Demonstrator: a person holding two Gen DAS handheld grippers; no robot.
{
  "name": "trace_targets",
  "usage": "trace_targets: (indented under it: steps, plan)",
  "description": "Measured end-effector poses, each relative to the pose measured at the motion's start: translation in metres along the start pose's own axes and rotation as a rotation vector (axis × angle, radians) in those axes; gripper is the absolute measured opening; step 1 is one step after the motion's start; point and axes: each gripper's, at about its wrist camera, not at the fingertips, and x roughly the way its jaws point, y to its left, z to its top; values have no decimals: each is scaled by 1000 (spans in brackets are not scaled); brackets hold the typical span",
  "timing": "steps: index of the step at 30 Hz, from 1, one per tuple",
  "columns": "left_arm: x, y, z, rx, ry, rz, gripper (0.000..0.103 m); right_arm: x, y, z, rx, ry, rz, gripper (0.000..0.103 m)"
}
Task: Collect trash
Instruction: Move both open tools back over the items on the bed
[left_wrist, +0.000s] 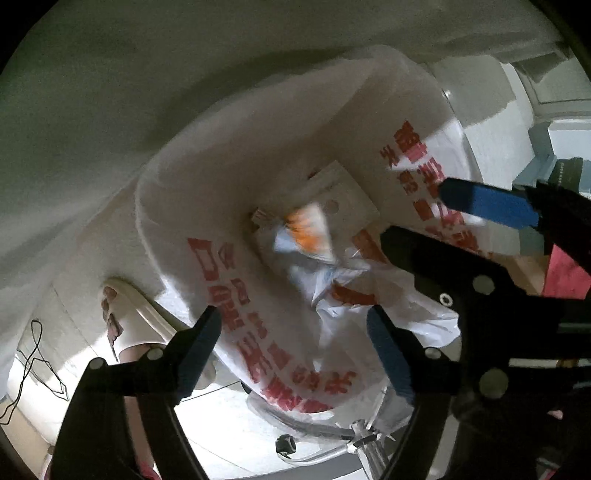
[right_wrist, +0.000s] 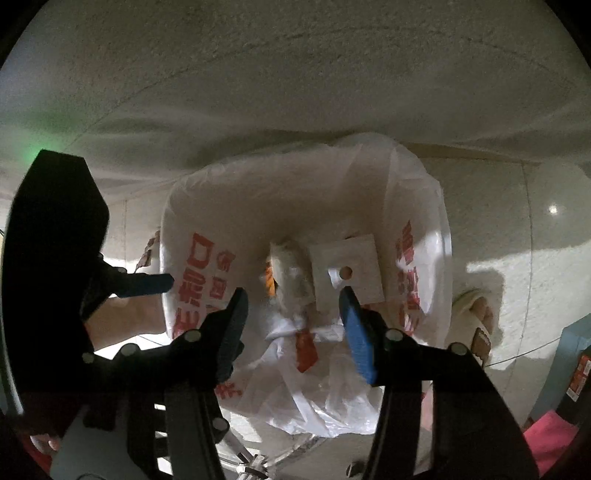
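- The left gripper (left_wrist: 295, 332) points down over the near rim of the bag (left_wrist: 207, 258), its claw spread wide and empty, apparently so that edge can hang slack.
- The white bag with red print lines a bin, its mouth wide to take rubbish.
- White card (right_wrist: 347, 273) and wrappers (left_wrist: 306, 236) lie at the bottom.
- The right gripper (right_wrist: 291, 314) hangs over the mouth, claw partly apart, holding nothing.

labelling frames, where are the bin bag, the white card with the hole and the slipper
bin bag (right_wrist: 207, 273), right wrist view, red-printed left wall
white card (right_wrist: 360, 260), right wrist view, face beside its hole
slipper (left_wrist: 147, 314), left wrist view, cream strap
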Motion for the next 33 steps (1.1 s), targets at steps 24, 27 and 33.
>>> trace_targets:
  steps: [24,27,33]
  plan:
    - [-196,19,-84,-110,-194,124,83,-229,79,-32,-455,-322,-285,84]
    - [-254,29,-90,-123,-273,121,88,-274,85,-29,-527,-363,-287,91]
    - [-353,43,-92,-122,-399,133,91,-356,84,-1,-553,-388,-177,92]
